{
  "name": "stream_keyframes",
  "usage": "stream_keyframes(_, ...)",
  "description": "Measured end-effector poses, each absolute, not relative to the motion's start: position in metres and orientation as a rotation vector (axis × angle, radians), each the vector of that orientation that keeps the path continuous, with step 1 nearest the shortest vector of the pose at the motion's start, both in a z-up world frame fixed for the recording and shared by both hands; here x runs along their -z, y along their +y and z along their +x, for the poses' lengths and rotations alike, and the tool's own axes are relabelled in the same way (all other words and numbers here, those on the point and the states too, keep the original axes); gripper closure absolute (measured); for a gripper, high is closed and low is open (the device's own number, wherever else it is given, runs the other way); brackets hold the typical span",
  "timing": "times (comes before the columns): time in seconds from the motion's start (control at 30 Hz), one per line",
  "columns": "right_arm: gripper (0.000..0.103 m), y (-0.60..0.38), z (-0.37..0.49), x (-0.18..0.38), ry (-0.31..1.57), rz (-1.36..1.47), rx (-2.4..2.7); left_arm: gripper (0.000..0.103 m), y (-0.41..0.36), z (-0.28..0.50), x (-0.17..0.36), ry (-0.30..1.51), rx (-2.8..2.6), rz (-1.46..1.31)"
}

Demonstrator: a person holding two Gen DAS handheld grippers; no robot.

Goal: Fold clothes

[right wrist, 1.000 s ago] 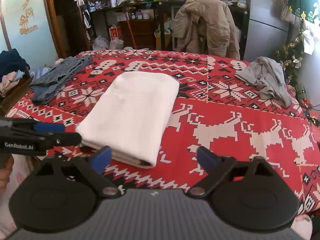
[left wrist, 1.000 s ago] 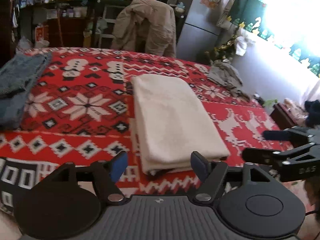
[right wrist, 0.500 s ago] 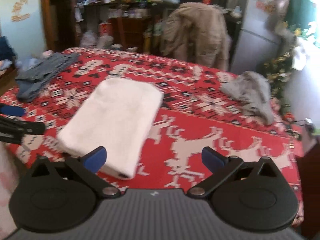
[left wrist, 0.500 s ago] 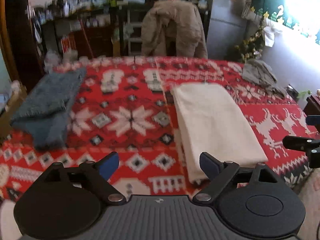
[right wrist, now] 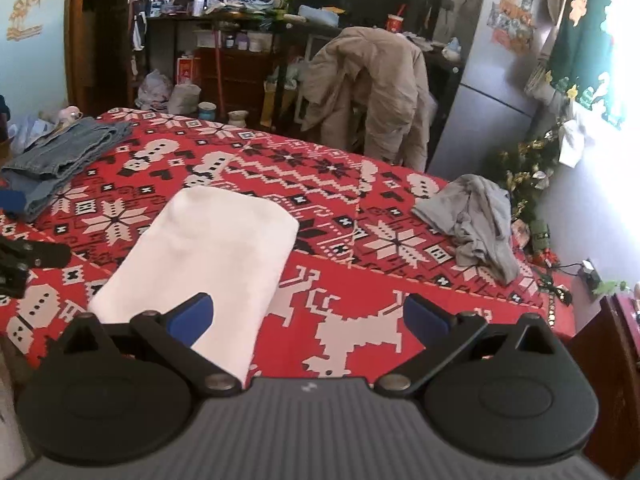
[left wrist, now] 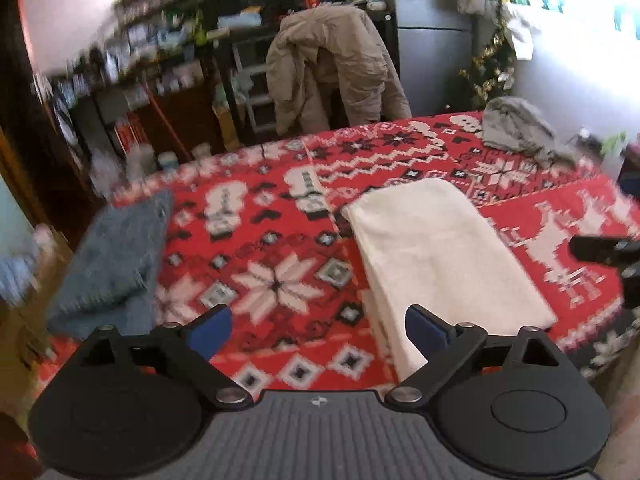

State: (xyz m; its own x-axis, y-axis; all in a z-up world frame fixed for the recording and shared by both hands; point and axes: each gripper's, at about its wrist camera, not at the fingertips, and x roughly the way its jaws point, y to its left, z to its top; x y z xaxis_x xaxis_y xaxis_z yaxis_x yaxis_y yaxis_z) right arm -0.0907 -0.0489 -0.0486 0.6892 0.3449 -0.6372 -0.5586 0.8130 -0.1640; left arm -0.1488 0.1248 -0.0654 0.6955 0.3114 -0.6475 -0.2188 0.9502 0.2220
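White garment [right wrist: 208,256] lies folded near the table's near edge. Left gripper [left wrist: 318,330] opening, empty; right gripper [right wrist: 306,318] spread, empty: item judged released.

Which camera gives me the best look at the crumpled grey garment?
The right wrist view: the grey garment lies whole and sharp on the red cloth. The left wrist view shows it smaller, blurred, at the far edge.

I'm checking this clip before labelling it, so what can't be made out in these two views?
- White folded cloth: its near end hides behind each gripper's body, in both views.
- Shelves: smeared by motion blur, left view.
- Jeans: partly cut off by the left edge, right view.
- Grey garment: crumpled, so its type is unclear.
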Motion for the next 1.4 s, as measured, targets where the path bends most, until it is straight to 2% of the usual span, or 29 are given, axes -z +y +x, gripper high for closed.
stream_keyframes(0.2, 0.001, -0.054, -0.085, 0.038, 0.630, -0.312, -0.527, 0.007, 0.109, -0.136, 0.064, 0.716, -0.278, 0.219)
stream_keyframes(0.5, 0.001, -0.068, -0.069, 0.009, 0.612, -0.192, -0.470, 0.007, 0.137, -0.104, 0.035, 0.688, -0.137, -0.225)
stream_keyframes(0.67, 0.001, -0.080, -0.032, -0.001, 0.750, 0.025, -0.505, 0.007, 0.159, -0.074, 0.031, 0.763, -0.038, -0.468)
stream_keyframes(0.7, 0.002, -0.081, -0.024, -0.002, 0.773, 0.059, -0.521, 0.009, 0.163, -0.068, 0.033, 0.776, -0.017, -0.511)
stream_keyframes(0.77, 0.013, -0.079, -0.012, -0.002, 0.793, 0.087, -0.546, 0.017, 0.172, -0.055, 0.038, 0.809, 0.004, -0.590)
stream_keyframes(0.87, 0.020, -0.072, 0.009, 0.002, 0.848, 0.122, -0.583, 0.035, 0.184, -0.037, 0.050, 0.872, 0.013, -0.688)
stream_keyframes(0.9, 0.024, -0.066, 0.017, 0.006, 0.887, 0.128, -0.601, 0.047, 0.187, -0.031, 0.055, 0.892, 0.027, -0.717)
stream_keyframes(0.93, 0.038, -0.061, 0.025, 0.010, 0.929, 0.131, -0.621, 0.065, 0.194, -0.027, 0.061, 0.909, 0.055, -0.763)
stream_keyframes(0.97, 0.054, -0.056, 0.031, 0.015, 0.964, 0.139, -0.637, 0.071, 0.196, -0.023, 0.067, 0.921, 0.075, -0.802)
stream_keyframes(1.03, 0.062, -0.046, 0.046, 0.029, 1.041, 0.176, -0.652, 0.094, 0.201, -0.016, 0.079, 0.945, 0.103, -0.864)
stream_keyframes(1.07, 0.065, -0.042, 0.051, 0.036, 1.079, 0.199, -0.655, 0.098, 0.203, -0.013, 0.084, 0.958, 0.110, -0.886)
stream_keyframes(1.1, 0.069, -0.038, 0.057, 0.043, 1.116, 0.223, -0.657, 0.098, 0.204, -0.010, 0.089, 0.969, 0.107, -0.895)
stream_keyframes(1.17, 0.084, -0.032, 0.066, 0.058, 1.165, 0.265, -0.652, 0.098, 0.204, -0.009, 0.099, 0.980, 0.101, -0.908)
stream_keyframes(1.23, 0.092, -0.024, 0.071, 0.070, 1.199, 0.283, -0.648, 0.099, 0.206, -0.008, 0.108, 0.995, 0.084, -0.928)
stream_keyframes(1.4, 0.092, -0.006, 0.087, 0.103, 1.290, 0.339, -0.649, 0.101, 0.216, -0.005, 0.129, 1.018, 0.066, -0.994)
